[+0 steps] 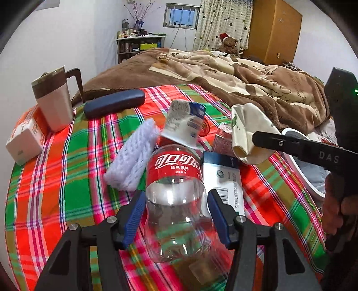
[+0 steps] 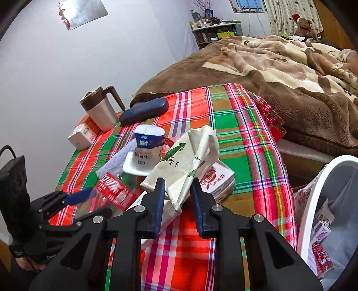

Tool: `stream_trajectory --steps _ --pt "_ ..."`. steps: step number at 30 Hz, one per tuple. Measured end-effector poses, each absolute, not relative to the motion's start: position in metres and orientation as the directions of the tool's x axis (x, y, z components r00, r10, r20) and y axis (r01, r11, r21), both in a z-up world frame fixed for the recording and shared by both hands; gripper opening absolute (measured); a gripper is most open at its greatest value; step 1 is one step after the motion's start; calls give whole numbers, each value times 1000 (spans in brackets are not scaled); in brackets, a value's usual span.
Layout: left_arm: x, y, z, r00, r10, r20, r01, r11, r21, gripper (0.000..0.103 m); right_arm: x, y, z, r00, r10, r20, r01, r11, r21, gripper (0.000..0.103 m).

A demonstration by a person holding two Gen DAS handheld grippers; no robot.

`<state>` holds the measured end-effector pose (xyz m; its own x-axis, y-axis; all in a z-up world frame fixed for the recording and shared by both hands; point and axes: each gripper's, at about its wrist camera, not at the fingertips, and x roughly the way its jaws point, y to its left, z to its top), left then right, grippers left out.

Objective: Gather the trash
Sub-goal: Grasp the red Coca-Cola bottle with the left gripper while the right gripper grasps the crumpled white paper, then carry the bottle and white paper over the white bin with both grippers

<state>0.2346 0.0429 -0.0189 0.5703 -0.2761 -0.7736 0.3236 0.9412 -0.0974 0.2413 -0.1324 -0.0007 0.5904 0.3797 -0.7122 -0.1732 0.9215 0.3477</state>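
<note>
The left gripper (image 1: 175, 215) sits low over a plaid cloth (image 1: 67, 179), and a clear cola bottle (image 1: 176, 201) with a red label lies between its blue pads (image 1: 134, 215); the pads flank the bottle's body very closely, but whether they press on it cannot be told. The right gripper (image 2: 177, 201) has the lower end of a crumpled cream paper bag (image 2: 190, 163) with green print between its jaws, yet a small gap shows on each side of the paper, so it is not clamped. Under and just beside the bag lies a flat white box with a barcode (image 1: 223, 179), and behind the bag a small carton with red print (image 2: 218, 181) rests on the cloth. Just past the bottle's neck, a squashed white cup with a blue label (image 1: 183, 125) tilts on its rim, and a white knitted foam sleeve (image 1: 132, 156) lies touching the bottle's left side. At the table's right edge stands a white bin (image 2: 313, 201) lined with a pale bag, with some packets and a red can inside. Farther back on the cloth are a dark blue glasses case (image 1: 114, 103), a brown and cream mug with a handle (image 1: 53, 100) and an orange and white box (image 1: 24, 138) beside it. Beyond the table is a bed under a brown blanket (image 1: 223, 71), with a teddy bear in a red hat (image 1: 228, 43), a cluttered shelf (image 1: 138, 44) and a small window (image 1: 181, 15) at the far wall.
</note>
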Motion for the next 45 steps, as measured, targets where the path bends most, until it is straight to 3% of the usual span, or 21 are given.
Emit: stream_trajectory --steps 6,16,33,45 --pt "233 46 -22 581 -262 -771 235 961 -149 58 226 -138 1 595 381 -708 -180 921 344 23" --pt "225 35 -18 600 -184 -779 156 981 -112 57 201 -148 9 612 373 -697 -195 926 325 23" --pt "163 29 22 705 -129 -697 100 992 -82 56 168 -168 22 644 383 -662 -210 921 329 23" --pt "132 8 41 739 -165 -654 123 986 -111 56 148 -182 27 665 367 -651 -197 926 321 23"
